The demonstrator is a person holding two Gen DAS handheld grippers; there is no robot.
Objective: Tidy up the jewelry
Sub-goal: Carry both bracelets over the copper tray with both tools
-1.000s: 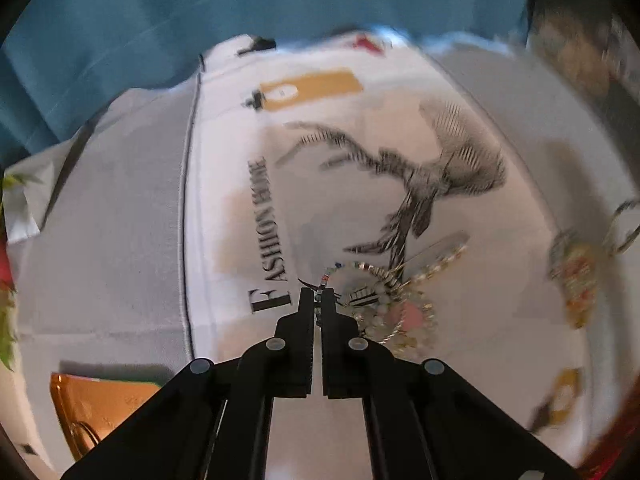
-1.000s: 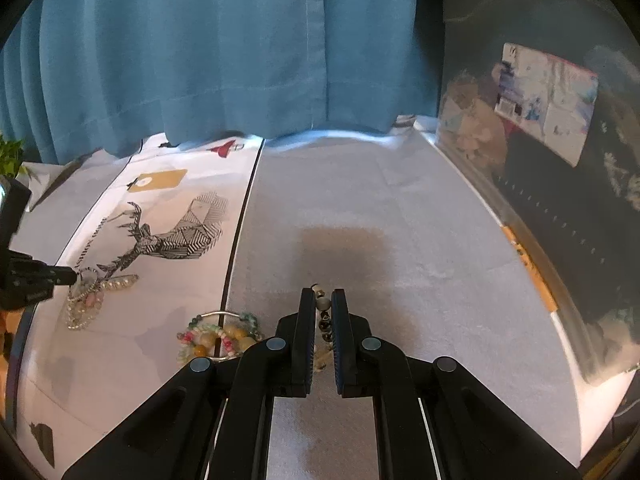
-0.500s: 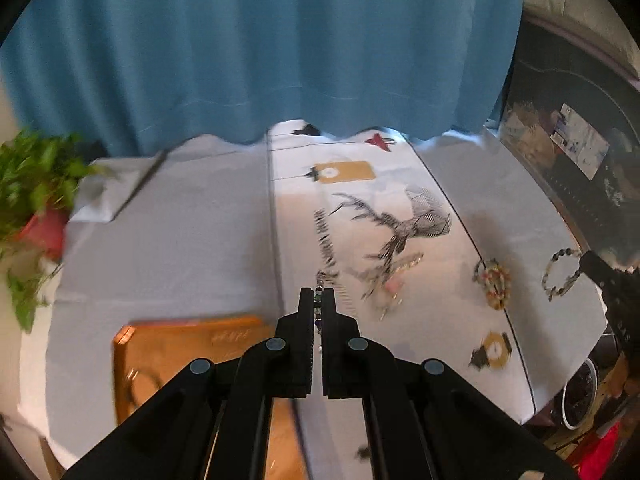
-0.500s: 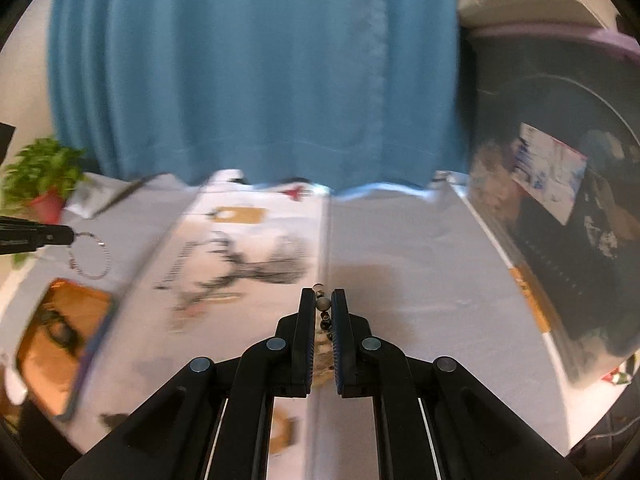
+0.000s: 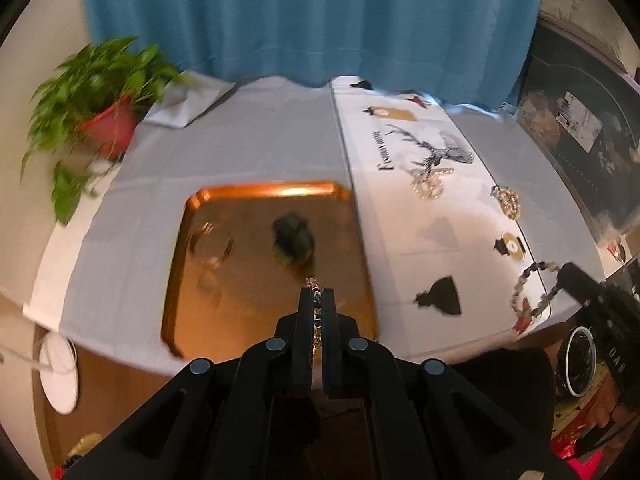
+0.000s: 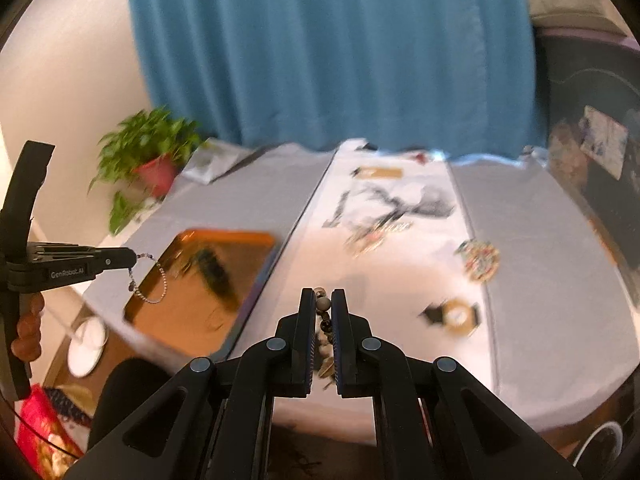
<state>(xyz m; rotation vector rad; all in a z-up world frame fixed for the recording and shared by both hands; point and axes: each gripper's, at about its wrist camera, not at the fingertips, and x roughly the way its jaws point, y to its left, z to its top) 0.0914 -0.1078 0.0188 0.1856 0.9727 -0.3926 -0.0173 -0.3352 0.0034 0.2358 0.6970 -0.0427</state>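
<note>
Lifted off the printed cloth and swung over to the tray side within the last second, both tools with a catch in the jaws. A second ago down low on the table among the pieces; now up high, with the whole table in sight. Meaning for the task, as a guess: two pieces picked and on the way to the tray, drop-off next, neither one released yet

Left gripper (image 5: 316,304): jaws pressed nearly together, pinching a thin chain bracelet (image 6: 150,280) at one end. Seen from the right wrist view dangling free in a loop from the tip, above the near left corner of the copper tray (image 5: 188,216). Seen from its own view poised over the tray's near edge

Right gripper (image 6: 323,304): jaws close together, clamped on a bead bracelet (image 6: 323,303), round pale and dark beads showing between the fingers. Seen from the left wrist view hanging as a ring off the tip, near the table's front right edge, well apart from the tray

Already in the tray: a dark clump (image 5: 292,236) near the middle and a thin ring-like piece (image 5: 210,240) to its left, both blurred

Left on the printed cloth (image 5: 400,216): a pale tangle (image 5: 428,184) by the deer print, and a colourful bead bracelet (image 5: 507,200) further right

Beyond: potted plant (image 5: 104,92) at the far left corner, blue curtain (image 5: 312,16) behind
</note>
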